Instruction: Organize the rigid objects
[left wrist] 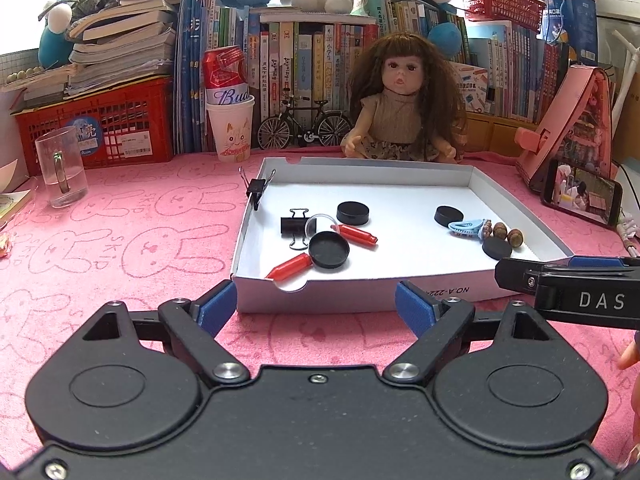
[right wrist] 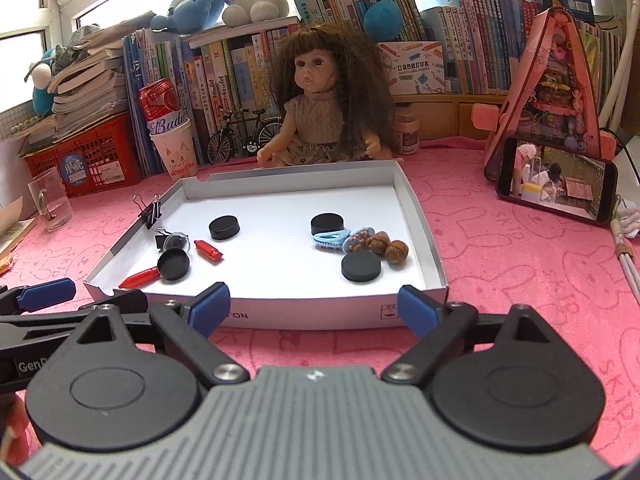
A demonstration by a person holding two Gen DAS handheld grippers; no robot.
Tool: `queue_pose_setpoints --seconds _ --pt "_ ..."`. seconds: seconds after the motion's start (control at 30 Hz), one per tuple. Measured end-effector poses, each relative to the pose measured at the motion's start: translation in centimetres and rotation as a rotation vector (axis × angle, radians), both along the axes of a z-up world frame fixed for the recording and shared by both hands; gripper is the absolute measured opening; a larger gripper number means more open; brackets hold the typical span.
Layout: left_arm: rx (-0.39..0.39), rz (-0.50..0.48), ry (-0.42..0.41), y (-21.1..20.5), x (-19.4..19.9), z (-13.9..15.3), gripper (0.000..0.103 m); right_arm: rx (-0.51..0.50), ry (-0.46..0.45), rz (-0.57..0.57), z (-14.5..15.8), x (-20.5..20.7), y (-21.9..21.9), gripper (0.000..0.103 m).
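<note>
Currently you hold the left gripper [left wrist: 316, 308] and right gripper [right wrist: 314, 310] wide open and empty before the white tray [left wrist: 360, 300], centre frame, where black discs [right wrist: 361, 266] and red caps [left wrist: 290, 267] lie scattered. Crowded pieces risk a double grab.

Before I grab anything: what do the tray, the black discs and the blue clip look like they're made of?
Tray: white cardboard by the look, matte, with folded walls and printed lettering on the front. Black discs: matte, uniform, probably plastic or rubber; can't tell which. Blue clip: glossy light-blue toothed piece, likely moulded plastic.
</note>
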State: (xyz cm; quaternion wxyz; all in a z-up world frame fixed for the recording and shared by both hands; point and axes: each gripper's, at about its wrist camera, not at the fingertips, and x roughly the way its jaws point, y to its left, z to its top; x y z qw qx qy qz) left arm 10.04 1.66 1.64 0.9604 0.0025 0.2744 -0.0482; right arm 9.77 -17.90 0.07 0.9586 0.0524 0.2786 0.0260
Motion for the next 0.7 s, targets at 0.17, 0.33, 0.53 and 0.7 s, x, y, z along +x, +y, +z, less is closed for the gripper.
queue_pose_setpoints --seconds 0.17,0.33,0.53,0.7 --pt "0.013 0.009 0.02 0.1 0.0 -0.9 0.086 -0.033 0.019 -0.011 -0.8 -0.1 0.0 0.095" --pt "0.025 0.02 0.048 0.1 0.6 -1.7 0.086 -0.049 0.043 -0.033 -1.5 0.2 -0.2 0.096" --pt "0.031 0.048 0.106 0.2 1.4 -2.2 0.087 -0.065 0.062 -0.035 -2.3 0.4 -0.2 0.1" --pt "0.034 0.048 0.112 0.2 1.5 -2.4 0.091 -0.063 0.094 -0.037 -3.0 0.8 -0.2 0.101"
